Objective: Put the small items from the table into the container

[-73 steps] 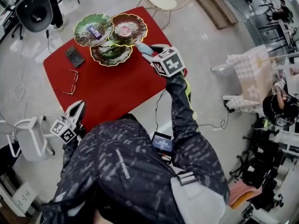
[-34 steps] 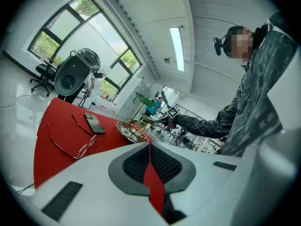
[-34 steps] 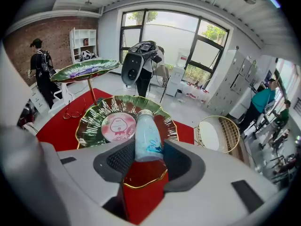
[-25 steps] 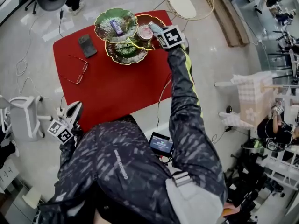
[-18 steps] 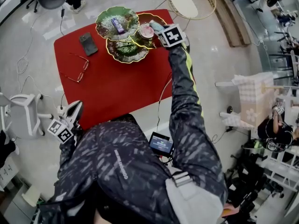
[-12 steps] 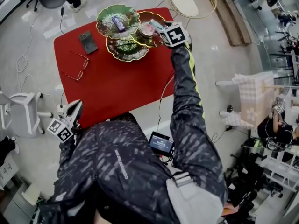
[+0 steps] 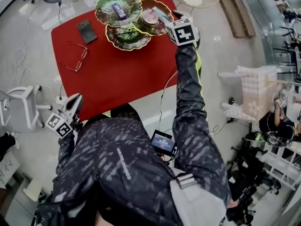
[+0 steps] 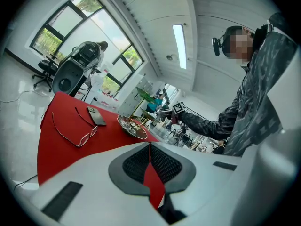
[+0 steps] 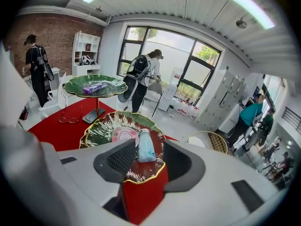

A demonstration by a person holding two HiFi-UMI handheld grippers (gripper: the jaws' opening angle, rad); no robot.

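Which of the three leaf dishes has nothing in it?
The front leaf dish, nearest the person, is bare. The back-left dish holds a purple packet; the right dish holds a pink tin and a blue bottle.

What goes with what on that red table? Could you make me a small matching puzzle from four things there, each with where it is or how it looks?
Things:
1. purple packet
2. light-blue bottle
3. glasses
4. left gripper

Places or states:
A. lying unfolded on the bare red table
B. jaws together, by the table's near corner
C. in the top green dish
D. lying beside the pink tin in a gold-rimmed dish

Pairs: 1-C, 2-D, 3-A, 4-B.
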